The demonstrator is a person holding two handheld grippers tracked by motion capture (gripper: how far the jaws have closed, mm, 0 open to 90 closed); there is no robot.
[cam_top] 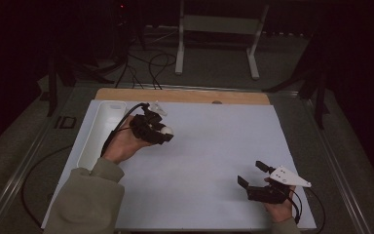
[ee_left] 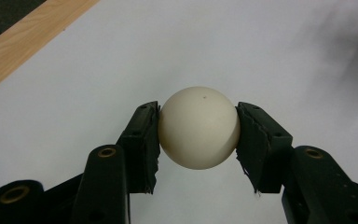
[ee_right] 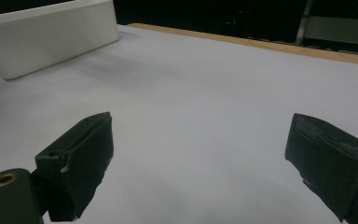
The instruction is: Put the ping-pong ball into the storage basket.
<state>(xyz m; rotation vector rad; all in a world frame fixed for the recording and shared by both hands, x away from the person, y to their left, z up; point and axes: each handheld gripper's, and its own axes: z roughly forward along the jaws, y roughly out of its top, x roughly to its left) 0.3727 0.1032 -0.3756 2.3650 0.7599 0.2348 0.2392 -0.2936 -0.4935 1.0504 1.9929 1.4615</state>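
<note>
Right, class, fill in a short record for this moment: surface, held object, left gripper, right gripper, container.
surface: flat white sheet over a light wooden table
held object: smooth round cream-white ball, lifted above the sheet
left gripper: shut on the ball, a black pad pressing each side
right gripper: open, nothing between the jaws, near the sheet's front right corner
container: long white plastic tray along the sheet's left edge, beside the left gripper
</note>
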